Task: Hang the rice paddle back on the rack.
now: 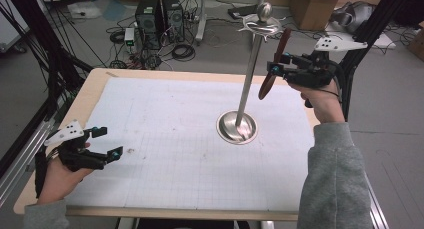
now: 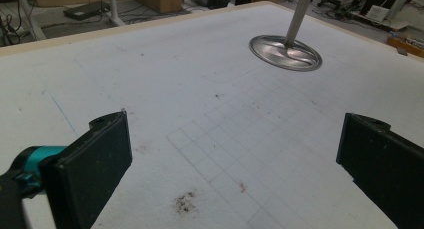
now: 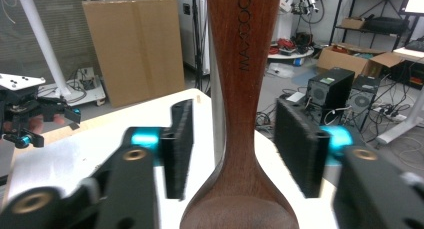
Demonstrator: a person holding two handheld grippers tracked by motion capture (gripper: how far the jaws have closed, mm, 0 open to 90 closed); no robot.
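Wooden spoon (image 3: 240, 139) hangs from the metal stand (image 1: 250, 74) at upper right of the high view, so hanging looks done; my right tool (image 3: 235, 149) stands spread around it, untouching, left tool (image 2: 225, 164) spread over the tabletop (image 2: 200, 89).

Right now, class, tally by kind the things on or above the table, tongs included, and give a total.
Hand-held tongs: 2, left tongs and right tongs
Wooden spoon: 1
Metal hanging stand: 1
Total: 4
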